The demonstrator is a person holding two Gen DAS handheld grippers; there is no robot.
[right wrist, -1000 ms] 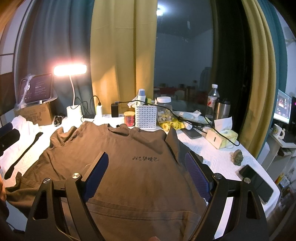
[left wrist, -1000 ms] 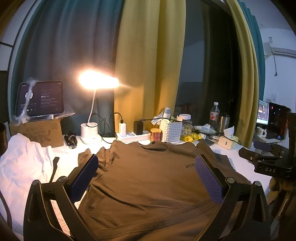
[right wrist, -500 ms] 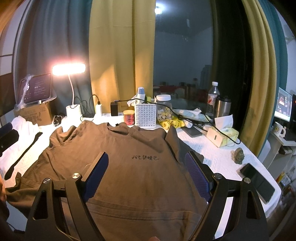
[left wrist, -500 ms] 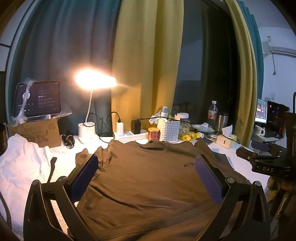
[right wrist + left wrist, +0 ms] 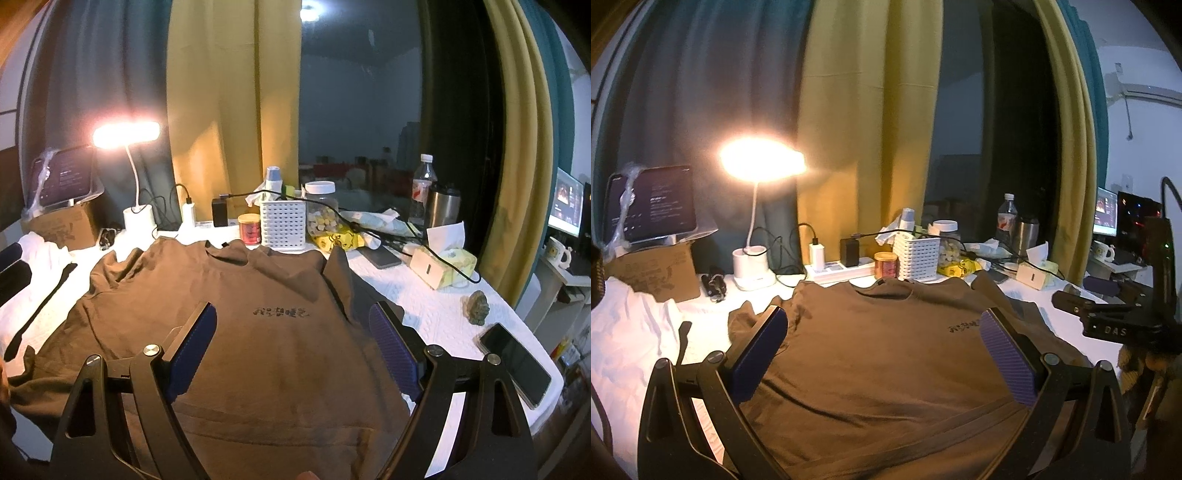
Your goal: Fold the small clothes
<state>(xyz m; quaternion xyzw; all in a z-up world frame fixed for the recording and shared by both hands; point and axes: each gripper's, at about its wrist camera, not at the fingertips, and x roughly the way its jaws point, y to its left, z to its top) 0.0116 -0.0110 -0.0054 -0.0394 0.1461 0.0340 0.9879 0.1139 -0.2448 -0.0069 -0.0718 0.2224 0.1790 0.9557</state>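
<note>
A brown T-shirt [image 5: 879,354] lies spread face up on the white-covered table, collar toward the far clutter, small black print on the chest; it also shows in the right wrist view [image 5: 258,332]. Its right sleeve is folded inward. My left gripper [image 5: 882,332] is open and empty, above the shirt's lower half. My right gripper [image 5: 291,328] is open and empty, above the shirt near the hem. The right gripper's body [image 5: 1108,325] shows at the right edge of the left wrist view.
A lit desk lamp [image 5: 753,266], a power strip [image 5: 838,271], a white basket [image 5: 282,225], a red jar [image 5: 250,229], a tissue box [image 5: 443,267] and a bottle [image 5: 421,192] line the far edge. A phone [image 5: 513,363] lies at right. White cloth [image 5: 624,332] at left.
Both views shift slightly, as both grippers drift a little over the shirt. The shirt has not moved and both grippers stay open.
</note>
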